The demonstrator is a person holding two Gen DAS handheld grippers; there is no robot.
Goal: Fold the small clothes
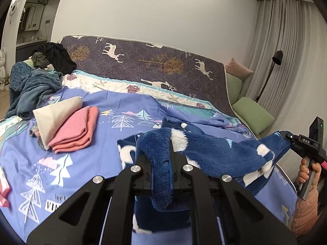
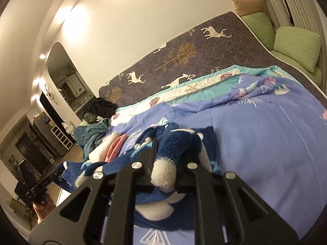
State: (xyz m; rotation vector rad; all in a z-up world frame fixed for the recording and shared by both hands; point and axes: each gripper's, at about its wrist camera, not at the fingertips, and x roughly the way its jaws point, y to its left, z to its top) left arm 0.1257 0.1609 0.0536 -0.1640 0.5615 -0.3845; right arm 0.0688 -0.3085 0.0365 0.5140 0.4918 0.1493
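Left wrist view: a fleece garment point(image 1: 214, 151) is held stretched between two grippers above the bed point(image 1: 126, 110).

At the bottom centre of the left wrist view, the left gripper point(image 1: 170, 149) is seen clamped on one bunched edge of the navy, white-spotted fleece garment, which is drawn across to the right gripper point(image 1: 290, 143) at the right edge, where a hand point(image 1: 308, 173) is wrapped round the handle. In the right wrist view, the right gripper point(image 2: 173, 143) is closed on a fold of the same garment at lower centre. Folded pink clothes point(image 1: 75, 130) and a folded cream piece point(image 1: 55, 116) are stacked at left on the blue patterned duvet.
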